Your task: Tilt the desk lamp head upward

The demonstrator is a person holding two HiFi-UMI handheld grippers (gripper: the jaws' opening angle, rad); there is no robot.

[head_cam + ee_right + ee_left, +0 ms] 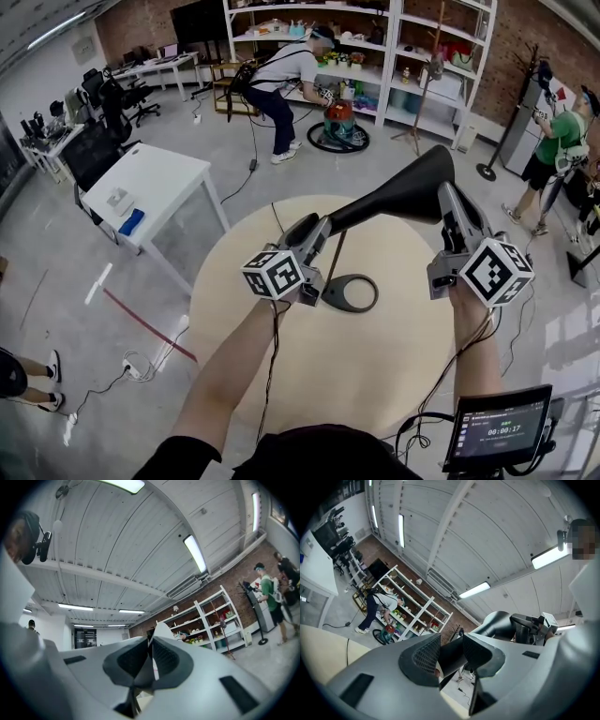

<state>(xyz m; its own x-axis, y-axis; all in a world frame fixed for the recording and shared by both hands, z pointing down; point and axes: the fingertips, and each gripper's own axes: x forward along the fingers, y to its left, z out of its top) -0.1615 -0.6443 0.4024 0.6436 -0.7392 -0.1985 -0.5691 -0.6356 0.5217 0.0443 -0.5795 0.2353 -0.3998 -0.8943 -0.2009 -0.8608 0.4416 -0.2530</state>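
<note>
Left gripper is clamping the desk lamp head at its narrow end, probably bracing the joint, while right gripper, jaws nearly together, is pinching the thin wide-end rim for upward leverage, head spanning between both.

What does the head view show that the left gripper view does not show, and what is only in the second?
Only the head view: the lamp's ring base and the small screen. Only the left gripper view: the ceiling lights, and the mesh pads of the left tool pressed on the lamp head. Both: the black lamp head, the right tool gripping its far end, and the person bent at the shelves.
</note>
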